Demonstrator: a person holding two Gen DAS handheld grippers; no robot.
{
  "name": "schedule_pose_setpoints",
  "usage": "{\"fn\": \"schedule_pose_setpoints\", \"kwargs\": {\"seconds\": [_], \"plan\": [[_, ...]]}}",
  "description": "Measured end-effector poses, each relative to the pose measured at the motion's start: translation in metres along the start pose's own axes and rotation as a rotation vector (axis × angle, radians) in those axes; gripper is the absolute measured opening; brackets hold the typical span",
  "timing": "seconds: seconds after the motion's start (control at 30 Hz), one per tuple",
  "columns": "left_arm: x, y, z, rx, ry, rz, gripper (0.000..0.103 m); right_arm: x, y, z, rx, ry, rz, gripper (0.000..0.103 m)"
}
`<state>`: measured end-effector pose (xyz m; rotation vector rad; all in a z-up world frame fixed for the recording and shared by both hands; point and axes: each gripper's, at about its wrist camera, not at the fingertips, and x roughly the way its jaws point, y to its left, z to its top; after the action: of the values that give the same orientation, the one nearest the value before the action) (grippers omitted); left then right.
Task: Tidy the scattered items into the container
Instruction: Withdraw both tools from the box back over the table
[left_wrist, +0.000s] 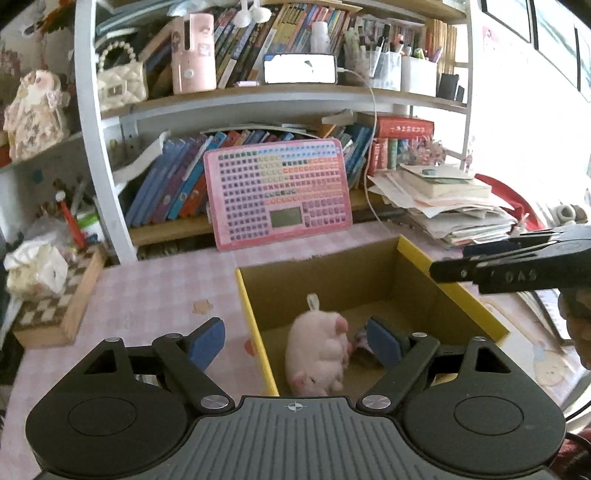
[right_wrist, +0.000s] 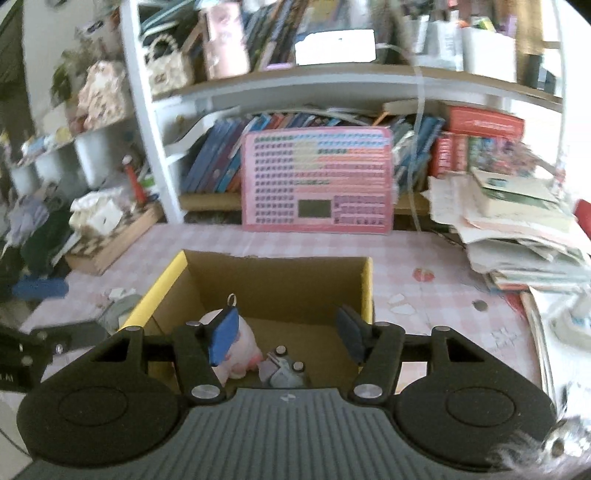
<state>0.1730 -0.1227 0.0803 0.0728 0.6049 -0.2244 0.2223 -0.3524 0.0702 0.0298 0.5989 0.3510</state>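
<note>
A cardboard box (left_wrist: 255, 325) with a yellow rim stands on the pink checked tablecloth. Inside it a pink plush toy (left_wrist: 317, 354) lies on its side, with a small grey toy (left_wrist: 360, 341) beside it. My left gripper (left_wrist: 295, 345) hovers over the box's left wall, open, nothing between its blue pads. In the right wrist view the same box (right_wrist: 159, 291) holds the plush (right_wrist: 243, 347) and the grey toy (right_wrist: 284, 369). My right gripper (right_wrist: 286, 338) hangs above them, open, its pads touching neither toy.
A pink button board (left_wrist: 277, 195) leans on the bookshelf behind the box. A paper and book pile (left_wrist: 443, 206) sits at the right, a checkered wooden box (left_wrist: 55, 306) at the left. A hand (left_wrist: 580, 332) holds the right tool's black body (left_wrist: 517, 273).
</note>
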Motion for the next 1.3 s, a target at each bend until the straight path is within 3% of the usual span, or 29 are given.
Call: {"fn": "schedule_pose_setpoints", "kwargs": {"seconds": [0.17,0.3,0.57,1.07,1.3], "plan": [[-0.01,0.005,-0.018,-0.018,0.019,-0.055,0.086,-0.025,0.013,-0.018,0.041,-0.039,-0.07,0.058],[-0.02,0.009,-0.026,0.009,0.015,-0.096,0.087,-0.041,0.03,-0.036,0.057,-0.041,-0.133,0.065],[-0.049,0.029,-0.05,0.032,0.023,-0.166,0.087,-0.068,0.07,-0.066,0.075,-0.031,-0.233,0.065],[-0.097,0.077,-0.093,0.045,0.045,-0.248,0.087,-0.104,0.159,-0.113,0.097,-0.016,-0.325,0.066],[-0.108,0.096,-0.116,0.051,0.097,-0.262,0.087,-0.108,0.19,-0.134,0.108,0.018,-0.342,0.067]]}}
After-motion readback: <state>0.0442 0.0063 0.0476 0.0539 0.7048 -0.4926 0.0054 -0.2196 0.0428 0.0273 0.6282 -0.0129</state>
